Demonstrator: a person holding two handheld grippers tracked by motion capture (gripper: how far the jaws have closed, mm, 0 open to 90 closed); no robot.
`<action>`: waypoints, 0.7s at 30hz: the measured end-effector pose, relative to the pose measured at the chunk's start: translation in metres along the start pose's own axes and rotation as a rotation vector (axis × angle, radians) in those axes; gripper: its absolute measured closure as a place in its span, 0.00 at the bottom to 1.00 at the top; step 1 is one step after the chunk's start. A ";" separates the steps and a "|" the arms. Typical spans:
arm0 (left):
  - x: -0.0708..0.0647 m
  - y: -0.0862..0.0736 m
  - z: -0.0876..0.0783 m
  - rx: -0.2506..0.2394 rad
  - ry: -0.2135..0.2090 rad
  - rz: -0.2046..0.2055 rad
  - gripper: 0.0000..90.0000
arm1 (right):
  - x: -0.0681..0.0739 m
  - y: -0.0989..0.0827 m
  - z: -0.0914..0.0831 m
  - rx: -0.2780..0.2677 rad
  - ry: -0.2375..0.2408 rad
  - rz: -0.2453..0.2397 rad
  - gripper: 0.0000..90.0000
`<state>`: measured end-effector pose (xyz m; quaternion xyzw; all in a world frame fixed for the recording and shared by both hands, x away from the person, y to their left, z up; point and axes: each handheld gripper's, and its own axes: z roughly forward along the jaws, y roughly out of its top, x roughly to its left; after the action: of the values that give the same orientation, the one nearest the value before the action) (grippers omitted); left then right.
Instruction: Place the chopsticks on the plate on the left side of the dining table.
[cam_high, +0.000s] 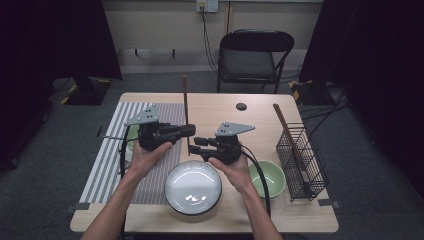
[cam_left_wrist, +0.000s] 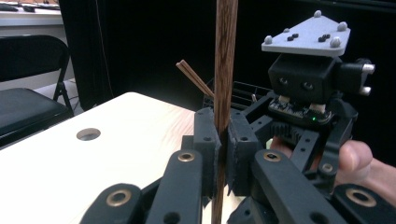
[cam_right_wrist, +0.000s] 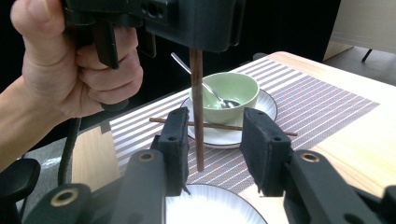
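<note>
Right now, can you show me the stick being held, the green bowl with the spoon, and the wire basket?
chopstick (cam_left_wrist: 225, 70), left gripper view, upper shaft above the jaws.
green bowl (cam_right_wrist: 243, 88), right gripper view, outer wall.
wire basket (cam_high: 312, 170), high view, front mesh wall.

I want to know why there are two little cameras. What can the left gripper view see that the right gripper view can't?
The left gripper view sees the left gripper clamped on the upright chopstick, the right gripper facing it, a black wire basket and a folding chair.

The right gripper view sees the right gripper's open jaws either side of that chopstick's lower end, a green bowl with a spoon on a white plate, a second chopstick lying across that plate, and a striped mat.

Both see the upright chopstick and the wooden table.
</note>
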<state>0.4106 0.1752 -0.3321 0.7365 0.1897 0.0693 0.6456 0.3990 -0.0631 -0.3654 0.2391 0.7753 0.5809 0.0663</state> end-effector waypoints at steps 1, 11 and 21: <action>0.000 0.000 0.000 0.010 0.001 0.007 0.94 | 0.000 0.000 0.001 0.001 0.004 0.002 0.71; 0.000 -0.003 0.004 0.007 0.000 -0.006 0.94 | 0.000 -0.001 0.008 -0.003 0.024 0.012 0.92; 0.000 -0.003 0.004 0.015 -0.002 -0.002 0.94 | 0.003 -0.001 0.009 0.004 0.031 -0.015 0.96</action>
<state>0.4116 0.1718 -0.3357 0.7412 0.1904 0.0661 0.6404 0.3997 -0.0541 -0.3690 0.2244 0.7790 0.5825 0.0584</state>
